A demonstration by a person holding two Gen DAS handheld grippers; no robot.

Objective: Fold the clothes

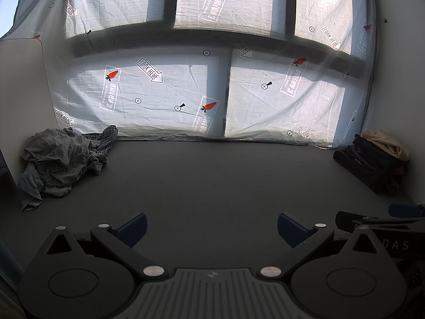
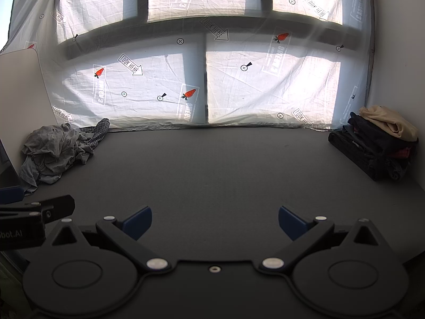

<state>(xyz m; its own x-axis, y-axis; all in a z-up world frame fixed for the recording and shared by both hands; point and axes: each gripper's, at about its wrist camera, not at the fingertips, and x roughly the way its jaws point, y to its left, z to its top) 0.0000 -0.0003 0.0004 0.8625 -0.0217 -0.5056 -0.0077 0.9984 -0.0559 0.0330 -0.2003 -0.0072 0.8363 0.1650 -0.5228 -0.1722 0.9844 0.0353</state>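
Observation:
A crumpled heap of grey clothes, with a checked garment at its back, lies at the far left of the dark table. At the far right stands a stack of folded dark clothes with a tan piece on top. My left gripper hovers open over the near middle, nothing between its blue pads. My right gripper is open too, beside it, and holds nothing.
A white printed sheet hangs over the windows behind the table. White walls close in on both sides. The left gripper's side shows in the right wrist view, the right gripper's side in the left wrist view.

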